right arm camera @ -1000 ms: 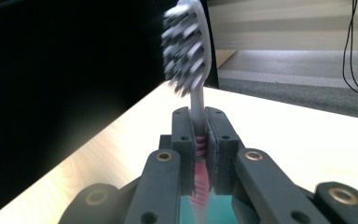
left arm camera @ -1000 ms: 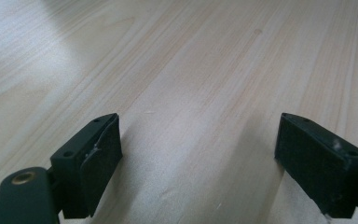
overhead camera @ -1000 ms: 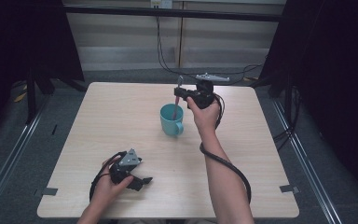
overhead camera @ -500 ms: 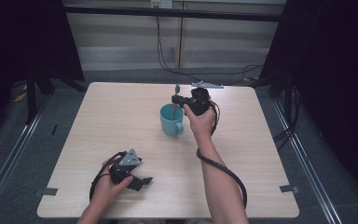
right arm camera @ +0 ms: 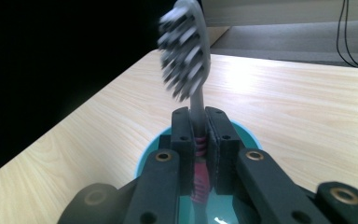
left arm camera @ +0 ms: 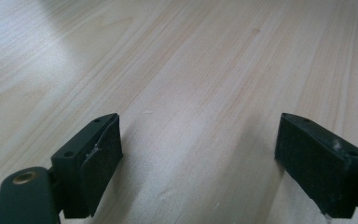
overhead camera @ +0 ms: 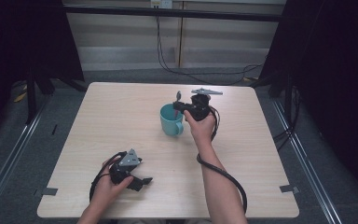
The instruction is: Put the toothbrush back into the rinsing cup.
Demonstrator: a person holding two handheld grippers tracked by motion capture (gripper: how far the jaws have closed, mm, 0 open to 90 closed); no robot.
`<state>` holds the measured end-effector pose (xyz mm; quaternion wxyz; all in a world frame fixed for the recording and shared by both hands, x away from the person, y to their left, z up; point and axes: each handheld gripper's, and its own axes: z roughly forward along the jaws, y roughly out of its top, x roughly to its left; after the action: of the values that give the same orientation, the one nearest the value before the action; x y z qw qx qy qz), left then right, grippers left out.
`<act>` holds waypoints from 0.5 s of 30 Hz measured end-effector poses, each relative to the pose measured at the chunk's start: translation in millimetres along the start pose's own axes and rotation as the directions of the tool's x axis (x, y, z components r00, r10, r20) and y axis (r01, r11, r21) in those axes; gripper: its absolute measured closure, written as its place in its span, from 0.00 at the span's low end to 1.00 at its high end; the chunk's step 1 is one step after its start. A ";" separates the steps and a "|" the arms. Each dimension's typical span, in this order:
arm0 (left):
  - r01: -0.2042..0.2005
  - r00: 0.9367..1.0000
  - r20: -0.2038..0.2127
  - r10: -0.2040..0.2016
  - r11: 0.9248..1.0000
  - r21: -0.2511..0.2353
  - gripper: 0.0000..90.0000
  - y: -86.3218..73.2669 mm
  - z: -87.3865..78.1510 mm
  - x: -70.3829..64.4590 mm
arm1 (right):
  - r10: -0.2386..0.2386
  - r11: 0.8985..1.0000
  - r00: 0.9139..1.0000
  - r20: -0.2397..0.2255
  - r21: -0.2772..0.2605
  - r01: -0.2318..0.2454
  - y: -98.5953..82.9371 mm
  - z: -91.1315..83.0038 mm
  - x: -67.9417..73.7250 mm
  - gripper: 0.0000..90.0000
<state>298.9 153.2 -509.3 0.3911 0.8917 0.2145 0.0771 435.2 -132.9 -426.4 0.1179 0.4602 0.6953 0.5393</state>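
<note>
A teal mug, a grey-bristled toothbrush with a pink grip, black tools, pale wood-grain table.

In your right gripper view the grey bristled head of the toothbrush is blurred, and its pink-ribbed handle drops out of sight behind the black jaws into the round teal ceramic mug, whose near rim those jaws cover. From the high view the toothbrush is too small to make out. Your left gripper has both jaws cut off by the bottom edge.
</note>
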 end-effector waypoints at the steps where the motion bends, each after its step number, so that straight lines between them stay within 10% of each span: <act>1: 0.000 1.000 0.000 0.000 1.000 0.000 0.16 0.0 0.0 0.0 | 0.000 1.000 1.000 0.000 0.000 0.000 0.0 0.0 0.0 0.92; 15: 0.000 1.000 0.000 0.000 1.000 -0.001 0.16 0.0 0.1 -0.1 | 0.018 1.000 0.999 0.043 -0.007 -0.017 -6.7 -6.2 -6.6 0.82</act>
<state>298.8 153.1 -509.3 0.3915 0.8914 0.2146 0.0772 431.2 -141.9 -432.0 0.1297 0.4775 0.6869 0.5324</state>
